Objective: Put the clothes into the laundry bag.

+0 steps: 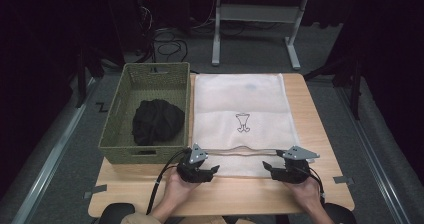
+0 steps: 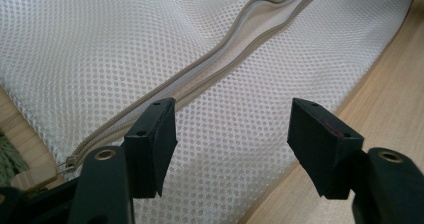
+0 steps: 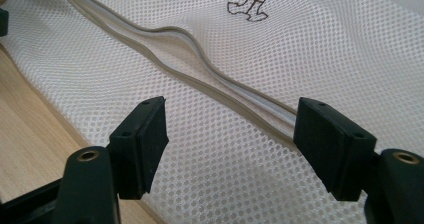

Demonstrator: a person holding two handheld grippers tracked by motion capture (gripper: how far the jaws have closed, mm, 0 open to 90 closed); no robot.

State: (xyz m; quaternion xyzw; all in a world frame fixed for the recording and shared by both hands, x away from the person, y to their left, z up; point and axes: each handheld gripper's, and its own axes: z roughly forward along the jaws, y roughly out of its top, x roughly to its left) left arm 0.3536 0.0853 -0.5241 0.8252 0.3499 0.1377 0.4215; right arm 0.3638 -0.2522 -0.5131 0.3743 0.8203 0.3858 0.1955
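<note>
- Surface (image 1: 320, 134): light wood; carries a woven basket (image 1: 117, 115) on the person's left and a white mesh laundry bag (image 1: 240, 104) flat beside it, touching or nearly so.
- Mesh laundry bag: spread flat, near edge toward the person. Light, limp, thin mesh; will sag and fold when lifted, and one layer can slide on the other. Small printed drawing (image 1: 242, 122) mid-panel.
- Basket: holds a bundle of black cloth (image 1: 157, 121), soft and loosely balled.
- Zipper (image 2: 220, 49): beige tape runs along the bag's near edge and buckles up in a wave at mid-length. It looks shut over most of its run; I cannot tell for the whole length. Pull tab (image 2: 69, 160) sits at the bag's basket-side end.
- Left tool (image 2: 232, 134): jaws spread wide, holding nothing, poised over the mesh just by the zipper's left end.
- Right tool (image 3: 230, 139): jaws spread wide, holding nothing, over the mesh near the zipper's right end.
- Grip advice: pinch the stiffer zipper tape or hem, not bare mesh.
</note>
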